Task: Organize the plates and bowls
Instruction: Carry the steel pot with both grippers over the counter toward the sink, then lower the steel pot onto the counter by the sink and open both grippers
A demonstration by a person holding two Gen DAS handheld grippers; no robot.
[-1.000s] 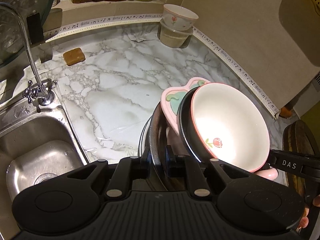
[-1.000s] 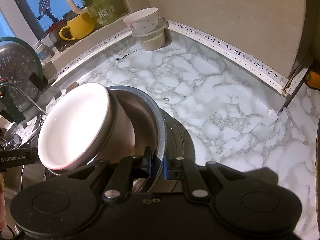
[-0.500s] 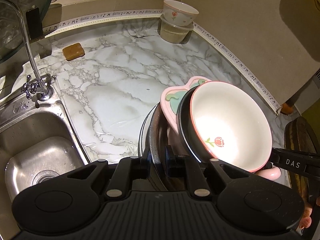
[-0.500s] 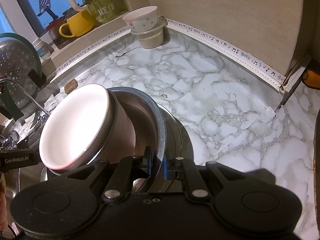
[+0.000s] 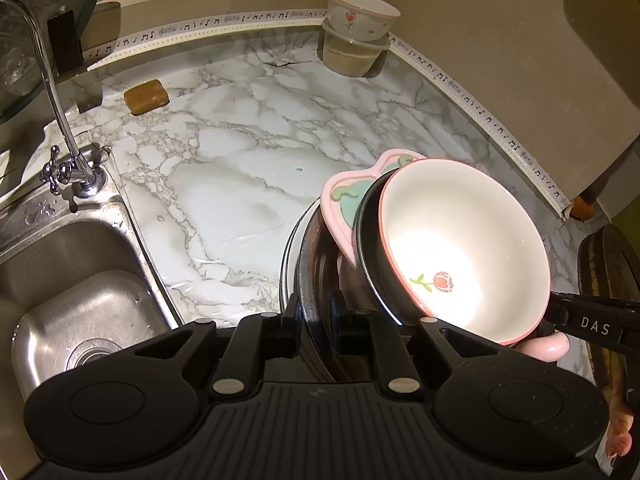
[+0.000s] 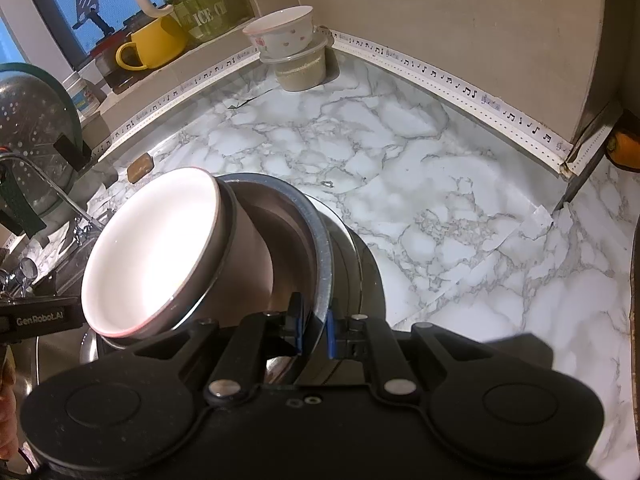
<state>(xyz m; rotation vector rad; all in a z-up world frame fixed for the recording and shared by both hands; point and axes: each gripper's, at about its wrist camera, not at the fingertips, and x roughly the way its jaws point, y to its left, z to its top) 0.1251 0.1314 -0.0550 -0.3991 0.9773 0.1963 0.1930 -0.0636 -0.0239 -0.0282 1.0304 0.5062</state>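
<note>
A steel bowl carries a tilted stack: a pink heart-shaped plate, a dark bowl, and on top a white bowl with a red flower inside. My left gripper is shut on the steel bowl's near rim. On the opposite side, my right gripper is shut on the steel bowl's rim, with the white bowl leaning to its left. Each gripper's finger shows in the other's view. I cannot tell whether the steel bowl rests on the marble counter.
A steel sink and faucet lie at the left, with a brown soap bar behind. A flowered bowl sits on a lidded tub in the back corner. A yellow mug and a colander stand near the window.
The left wrist view has shifted slightly, so the back corner sits a little higher in the picture. Both grips on the steel bowl are unchanged.
</note>
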